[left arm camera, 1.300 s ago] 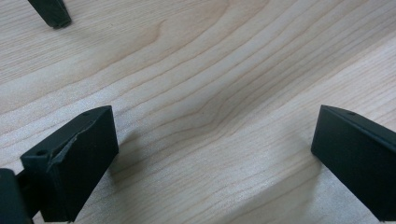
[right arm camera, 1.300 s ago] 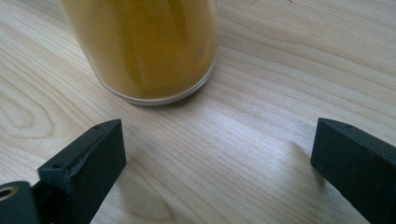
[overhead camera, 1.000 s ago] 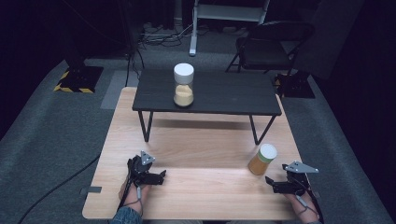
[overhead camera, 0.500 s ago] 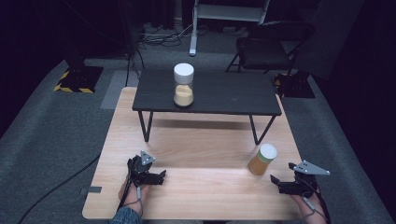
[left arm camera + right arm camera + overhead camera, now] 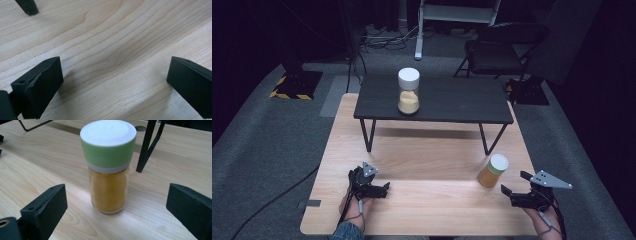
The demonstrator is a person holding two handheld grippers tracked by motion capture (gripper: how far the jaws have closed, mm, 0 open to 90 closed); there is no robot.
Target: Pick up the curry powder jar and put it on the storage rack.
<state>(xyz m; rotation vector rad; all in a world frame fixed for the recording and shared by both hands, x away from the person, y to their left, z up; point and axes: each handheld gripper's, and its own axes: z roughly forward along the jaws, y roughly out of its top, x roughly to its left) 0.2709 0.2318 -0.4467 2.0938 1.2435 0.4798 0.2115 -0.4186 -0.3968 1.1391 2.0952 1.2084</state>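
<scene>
Two jars: a green-lidded spice jar point(image 5: 492, 170) near the tabletop's point(image 5: 427, 205) right edge, a white-capped jar point(image 5: 408, 91) on the black stand point(image 5: 462, 102). Right tool point(image 5: 512, 187) and left tool point(image 5: 381, 189) both gape. The right gripper view reveals the green lid band.

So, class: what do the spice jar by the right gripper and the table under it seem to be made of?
Spice jar: clear, glossy body, glass or plastic, since the orange powder shows through; its matte green and white cap looks plastic. Table: pale wood or wood-look laminate, going by its grain lines, with a smooth finish.
</scene>
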